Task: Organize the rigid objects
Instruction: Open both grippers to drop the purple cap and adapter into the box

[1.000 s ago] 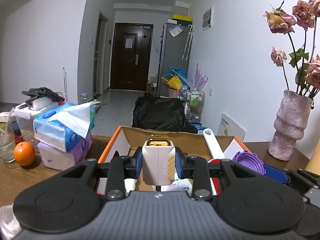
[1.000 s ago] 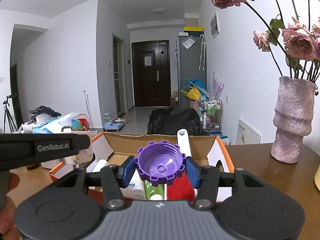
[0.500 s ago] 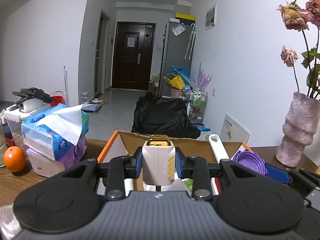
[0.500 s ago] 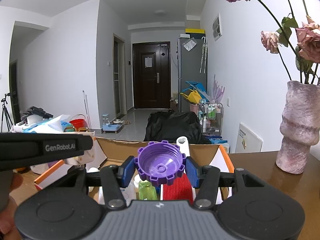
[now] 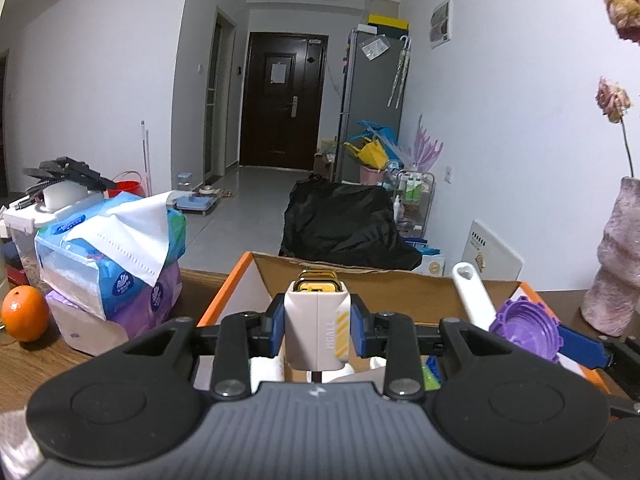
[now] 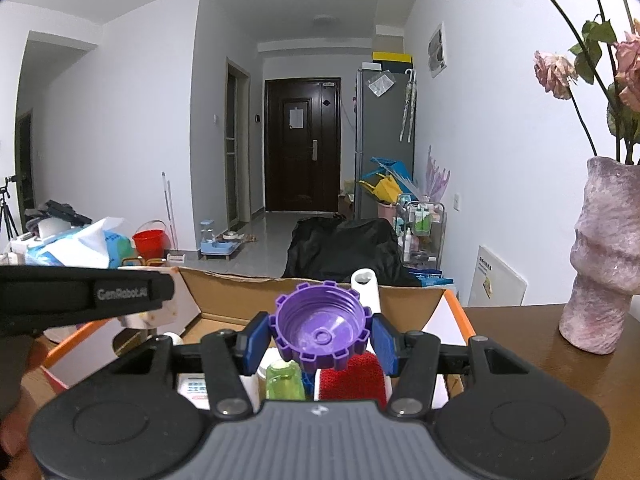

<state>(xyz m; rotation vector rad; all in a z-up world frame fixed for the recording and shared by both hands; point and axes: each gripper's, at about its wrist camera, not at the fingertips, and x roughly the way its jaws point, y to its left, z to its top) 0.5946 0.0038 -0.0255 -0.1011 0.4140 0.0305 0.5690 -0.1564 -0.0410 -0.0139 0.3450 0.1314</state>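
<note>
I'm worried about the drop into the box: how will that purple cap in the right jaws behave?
The purple cap looks like rigid, light plastic. Its notched rim probably grips well. Being round, it may roll once released among the items in the cardboard box.

**Hallway Room Behind the Tabletop**

White walls [image 5: 100,80] are running toward a dark brown door [image 5: 282,100] at 12 o'clock, with a pale tiled floor [image 5: 240,208] stretching before it. A grey refrigerator [image 5: 370,104] is standing at 1 o'clock, a wire trolley [image 5: 416,192] sitting near it. A black bag [image 5: 344,224] is lying on the floor just beyond the wooden tabletop [image 5: 24,364]. At 3 o'clock a pink vase [image 6: 604,256] is holding dried roses [image 6: 556,72]. A ceiling lamp [image 6: 326,21] is showing overhead.
</note>
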